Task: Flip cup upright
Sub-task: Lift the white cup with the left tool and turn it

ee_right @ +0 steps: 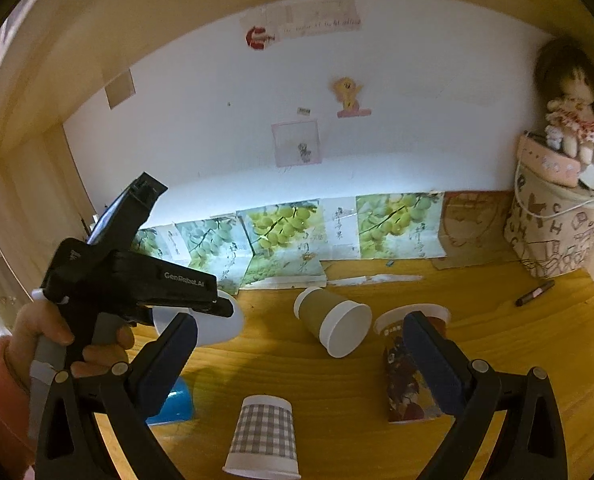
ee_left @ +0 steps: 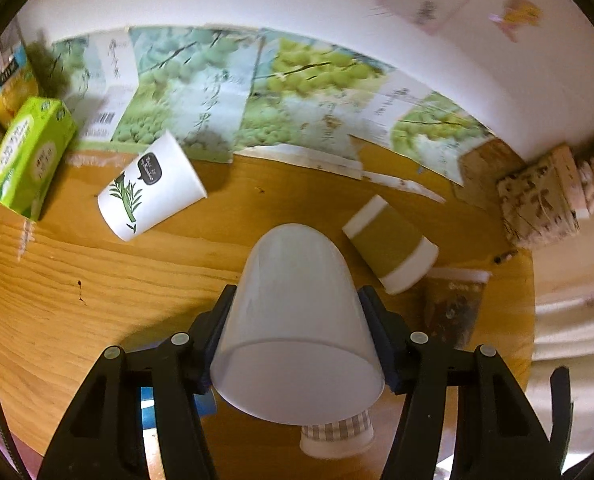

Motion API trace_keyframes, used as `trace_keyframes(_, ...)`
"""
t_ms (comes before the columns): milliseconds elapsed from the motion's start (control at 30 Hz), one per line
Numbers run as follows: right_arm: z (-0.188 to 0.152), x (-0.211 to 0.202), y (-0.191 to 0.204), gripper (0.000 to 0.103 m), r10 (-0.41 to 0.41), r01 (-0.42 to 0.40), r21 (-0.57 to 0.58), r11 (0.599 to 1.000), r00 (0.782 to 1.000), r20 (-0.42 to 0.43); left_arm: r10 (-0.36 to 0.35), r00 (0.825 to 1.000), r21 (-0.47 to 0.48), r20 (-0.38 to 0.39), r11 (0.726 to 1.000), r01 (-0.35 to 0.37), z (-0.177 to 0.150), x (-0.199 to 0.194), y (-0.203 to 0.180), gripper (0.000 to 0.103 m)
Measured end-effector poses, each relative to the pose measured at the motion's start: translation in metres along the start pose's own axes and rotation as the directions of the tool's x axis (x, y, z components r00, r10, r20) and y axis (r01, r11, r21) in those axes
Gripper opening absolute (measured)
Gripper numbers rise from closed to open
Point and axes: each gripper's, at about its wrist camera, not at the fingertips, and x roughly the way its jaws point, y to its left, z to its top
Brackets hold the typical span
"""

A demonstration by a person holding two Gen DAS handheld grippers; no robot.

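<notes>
My left gripper is shut on a plain white cup, held above the wooden table with its closed base pointing away from the camera and its mouth toward it. The same cup shows in the right wrist view, held in the left gripper over the table's left side. My right gripper is open and empty above the table. A checked cup stands upside down below it. A dark printed cup stands mouth-up beside its right finger.
An olive-banded cup lies on its side mid-table, also seen in the right wrist view. A white bamboo-print cup lies on its side at left, near a green box. A blue cup, a patterned bag and a pen are around.
</notes>
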Motion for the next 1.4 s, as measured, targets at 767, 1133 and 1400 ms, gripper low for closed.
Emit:
trace_keyframes(767,-0.061,-0.091,-0.033,0.103,-0.049,0.049,-0.18,0.982,0.999,0.008,-0.277,0.958,0.325,-0.077,0.901,0.287,-0.114,-0.039,-0.063,0.064)
trace_keyframes(1133,-0.105,-0.115,-0.037,0.103,-0.071,0.041,-0.286,0.957,0.993,-0.094,-0.359,0.894,0.347,-0.268,0.829,0.438,-0.159,-0.009,-0.078,0.064)
trace_keyframes(1400,-0.131,-0.114,-0.026,0.103,-0.03,-0.045,-0.404,0.914,0.983,-0.179,-0.343,0.873,0.406,-0.347,0.784,0.47,-0.181,0.009,-0.075,0.064)
